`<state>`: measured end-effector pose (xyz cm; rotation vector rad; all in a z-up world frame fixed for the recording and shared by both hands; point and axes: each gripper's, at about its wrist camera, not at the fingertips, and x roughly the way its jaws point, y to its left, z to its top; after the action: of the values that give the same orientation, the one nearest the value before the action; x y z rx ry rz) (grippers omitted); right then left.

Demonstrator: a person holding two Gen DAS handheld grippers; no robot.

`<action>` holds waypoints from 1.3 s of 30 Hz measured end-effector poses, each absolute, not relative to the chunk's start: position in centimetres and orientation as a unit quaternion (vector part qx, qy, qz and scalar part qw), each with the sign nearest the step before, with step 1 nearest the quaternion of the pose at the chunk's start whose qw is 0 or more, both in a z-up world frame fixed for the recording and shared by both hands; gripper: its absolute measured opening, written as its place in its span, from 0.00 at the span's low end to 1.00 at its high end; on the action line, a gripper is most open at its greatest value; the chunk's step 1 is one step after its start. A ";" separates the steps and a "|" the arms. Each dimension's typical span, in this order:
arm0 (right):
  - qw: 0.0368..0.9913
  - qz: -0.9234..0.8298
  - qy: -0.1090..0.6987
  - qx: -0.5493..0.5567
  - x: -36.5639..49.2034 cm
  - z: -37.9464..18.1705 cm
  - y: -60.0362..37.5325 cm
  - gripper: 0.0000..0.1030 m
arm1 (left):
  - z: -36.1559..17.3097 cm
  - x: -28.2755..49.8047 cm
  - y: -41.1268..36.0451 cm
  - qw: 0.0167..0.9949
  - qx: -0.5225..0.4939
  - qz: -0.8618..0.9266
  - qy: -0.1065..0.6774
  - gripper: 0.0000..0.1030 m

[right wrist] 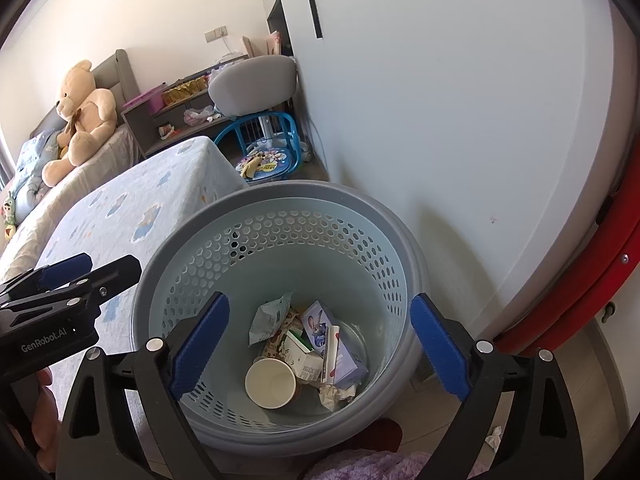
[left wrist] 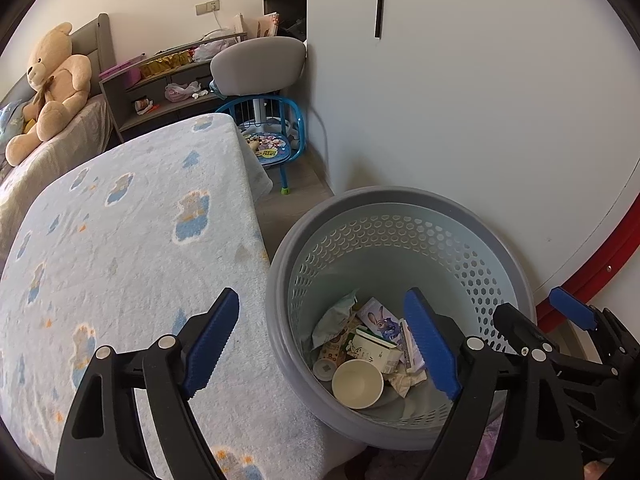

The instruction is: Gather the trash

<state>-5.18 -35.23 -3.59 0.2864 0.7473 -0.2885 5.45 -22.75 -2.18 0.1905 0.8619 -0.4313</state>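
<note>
You are holding your left gripper (left wrist: pixel 324 344) with its blue pads spread wide and nothing between them, one pad hanging over the corner of the patterned bed blanket (left wrist: pixel 120 240) and the other over the mouth of the grey perforated waste basket (left wrist: pixel 400 204). Your right gripper (right wrist: pixel 320 344) is likewise released and empty, its two pads straddling the basket opening so that the trash is lying directly ahead of and below its fingers. Down in the basket bottom, a white paper cup (right wrist: pixel 270 384) is lying on its side with its mouth facing up toward you, nearest the right gripper; just beyond it are sitting a green-and-white carton (right wrist: pixel 300 354), a crumpled pale green wrapper (right wrist: pixel 268 316), a small box printed with a cartoon rabbit (right wrist: pixel 316 326), and a wad of crumpled paper (right wrist: pixel 336 394) touching the cup's right side. The basket is standing on the floor, pressed against the blanket's edge to the left of the right gripper and close to the white wall (right wrist: pixel 440 120) on its far side. Off to the lower right of your right gripper, one small crumpled white scrap (right wrist: pixel 494 436) is lying on the floor outside the basket.
</note>
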 end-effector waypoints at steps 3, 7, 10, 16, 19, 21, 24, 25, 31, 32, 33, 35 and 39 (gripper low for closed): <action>0.911 -0.140 0.362 0.139 -5.2 -3.6 -35.2 0.88 | -2.2 5.5 -22.7 0.882 0.089 -0.204 0.416 0.79; 0.911 -0.140 0.361 0.138 -5.1 -3.6 -35.3 0.90 | -2.3 5.6 -22.5 0.882 0.087 -0.200 0.418 0.80; 0.911 -0.140 0.361 0.138 -5.1 -3.6 -35.3 0.91 | -2.4 5.6 -22.6 0.882 0.090 -0.196 0.420 0.80; 0.912 -0.141 0.361 0.138 -5.1 -3.6 -35.2 0.92 | -2.6 5.7 -22.5 0.880 0.089 -0.194 0.423 0.80; 0.911 -0.141 0.360 0.139 -5.1 -3.6 -35.3 0.92 | -2.8 5.8 -22.5 0.879 0.089 -0.193 0.426 0.80; 0.911 -0.143 0.360 0.140 -5.1 -3.7 -35.5 0.92 | -3.0 5.8 -22.5 0.879 0.090 -0.192 0.428 0.80; 0.911 -0.143 0.360 0.140 -5.1 -3.7 -35.6 0.92 | -3.1 5.7 -22.5 0.879 0.091 -0.191 0.428 0.80; 0.911 -0.143 0.360 0.140 -5.1 -3.7 -35.5 0.92 | -3.1 5.7 -22.5 0.879 0.091 -0.190 0.427 0.80; 0.911 -0.143 0.360 0.140 -5.1 -3.7 -35.5 0.93 | -3.1 5.6 -22.5 0.880 0.092 -0.190 0.427 0.80; 0.911 -0.143 0.360 0.140 -5.1 -3.7 -35.6 0.93 | -3.1 5.6 -22.5 0.880 0.092 -0.189 0.426 0.80; 0.911 -0.143 0.360 0.140 -5.1 -3.7 -35.5 0.93 | -3.1 5.6 -22.5 0.880 0.092 -0.189 0.426 0.80; 0.911 -0.143 0.360 0.140 -5.1 -3.7 -35.5 0.93 | -3.0 5.5 -22.6 0.881 0.092 -0.187 0.425 0.80; 0.911 -0.143 0.360 0.140 -5.1 -3.7 -35.6 0.93 | -3.0 5.5 -22.5 0.880 0.091 -0.188 0.426 0.80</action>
<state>-5.06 -35.57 -3.69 0.2881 0.7421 -0.2958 5.49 -22.54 -2.97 0.1903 0.8872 -0.3919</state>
